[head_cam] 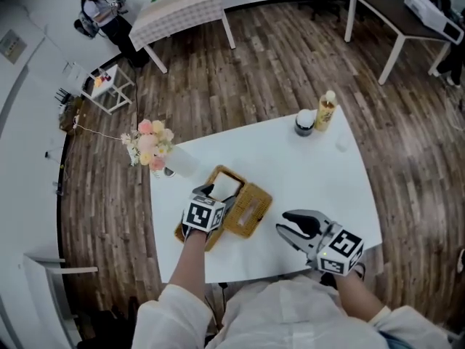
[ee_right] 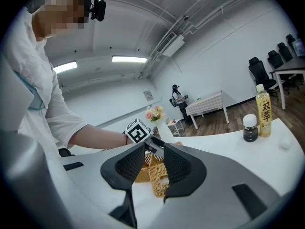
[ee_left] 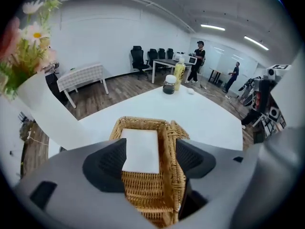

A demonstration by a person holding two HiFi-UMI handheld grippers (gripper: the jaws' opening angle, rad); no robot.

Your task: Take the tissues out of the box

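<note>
Jaws on the left gripper (ee_left: 149,157) gape around the tissues (ee_left: 141,149) in the wicker box (ee_left: 145,194), not pinching; right gripper (ee_right: 151,163) half-spread, empty, at the tabletop's (head_cam: 312,169) near edge.

Counted: one white table (head_cam: 312,187), one wicker box (head_cam: 251,211), one stack of tissues (head_cam: 227,187), one vase of flowers (head_cam: 151,145), one yellow bottle (head_cam: 325,111), one dark jar (head_cam: 304,123), one cloth-covered table (head_cam: 182,9) farther off, one small side table (head_cam: 109,89), and two grippers, namely the left gripper (head_cam: 220,197) and the right gripper (head_cam: 285,224).
</note>
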